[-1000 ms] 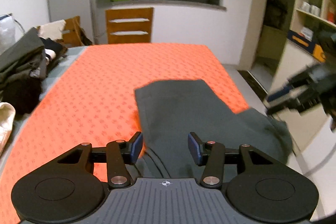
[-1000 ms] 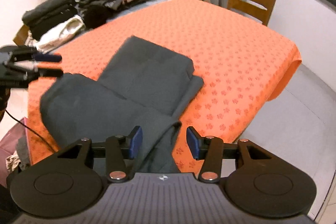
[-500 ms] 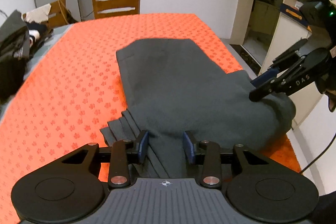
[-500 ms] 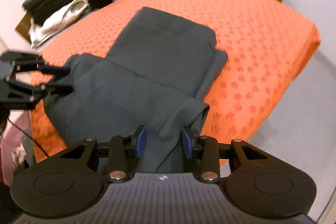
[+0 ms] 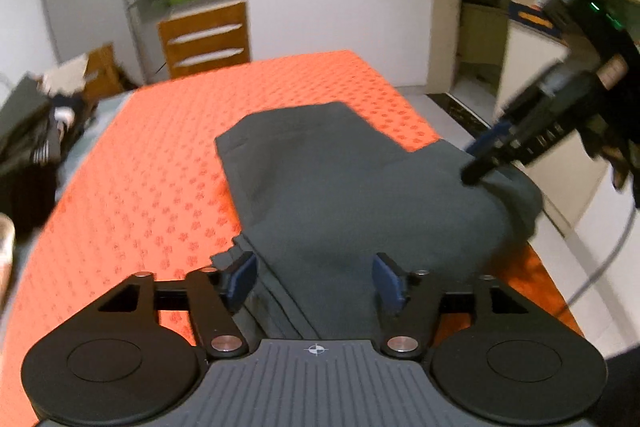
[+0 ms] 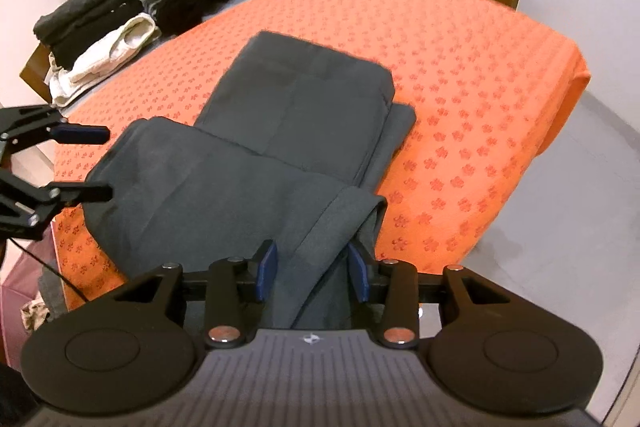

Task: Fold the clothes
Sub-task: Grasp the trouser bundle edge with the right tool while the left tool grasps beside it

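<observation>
Dark grey trousers (image 6: 296, 131) lie part-folded across the centre of the orange tablecloth (image 6: 460, 75), near end bunched at the table edge, lower centre of both views. Left gripper (image 5: 314, 277): jaws have just been opening, now apart, cloth between them but unpinched, probably a release after laying the fold. Right gripper (image 6: 312, 269): jaws also just widening, straddling a fabric ridge; contact unclear. Clothes pile (image 6: 120, 15) upper left and wooden chair (image 5: 204, 39) behind stand well clear.
</observation>
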Tool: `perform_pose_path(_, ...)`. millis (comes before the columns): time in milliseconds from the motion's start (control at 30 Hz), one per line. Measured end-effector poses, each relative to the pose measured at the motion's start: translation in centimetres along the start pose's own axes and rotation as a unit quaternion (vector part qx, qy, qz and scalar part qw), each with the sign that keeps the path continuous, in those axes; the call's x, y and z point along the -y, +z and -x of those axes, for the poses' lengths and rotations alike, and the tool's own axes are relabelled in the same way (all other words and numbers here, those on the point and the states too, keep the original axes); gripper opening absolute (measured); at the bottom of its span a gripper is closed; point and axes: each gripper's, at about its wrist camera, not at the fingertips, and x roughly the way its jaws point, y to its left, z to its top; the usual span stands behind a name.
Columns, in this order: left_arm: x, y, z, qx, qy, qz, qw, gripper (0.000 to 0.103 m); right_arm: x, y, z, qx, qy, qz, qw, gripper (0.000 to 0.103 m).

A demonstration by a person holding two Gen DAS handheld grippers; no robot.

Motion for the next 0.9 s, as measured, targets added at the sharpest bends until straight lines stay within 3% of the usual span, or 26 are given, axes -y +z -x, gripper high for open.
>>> perform_pose_path(67,0.7,-0.3,0.8,0.002,-0.001,-0.032,0.9995,0.078,-1.0,-0.2,1.0,0.012,-0.013,0.037,0.999,0.066)
perform_pose_path(167,1.7,-0.8,1.4,-0.001,0.000,-0.071,0.9975,0.086,-2.8,-0.8,2.4,0.030,-0.018,0.100,0.994,0.074)
perform_pose_path(300,2.7,-1.7,1.3,-0.013,0.002,-0.115,0.9932,0.089,-5.5,-2.4,3.1,0.039,-0.017,0.201,0.979,0.088)
perform_pose_path(600,4.1,-3.7,-2.0,-0.054,0.038,-0.185,0.9805,0.090,-9.3,-6.2,0.5,0.013,-0.057,0.354,0.934,0.088)
perform_pose_path(800,3.9,-4.0,-3.3,-0.059,0.054,-0.181,0.9803,0.093,-9.6,-6.7,-1.2,0.009,-0.083,0.385,0.919,0.079)
perform_pose_path(900,3.6,-3.8,-3.2,-0.060,0.046,-0.169,0.9827,0.082,-9.5,-6.6,-1.2,0.002,-0.070,0.377,0.923,0.070)
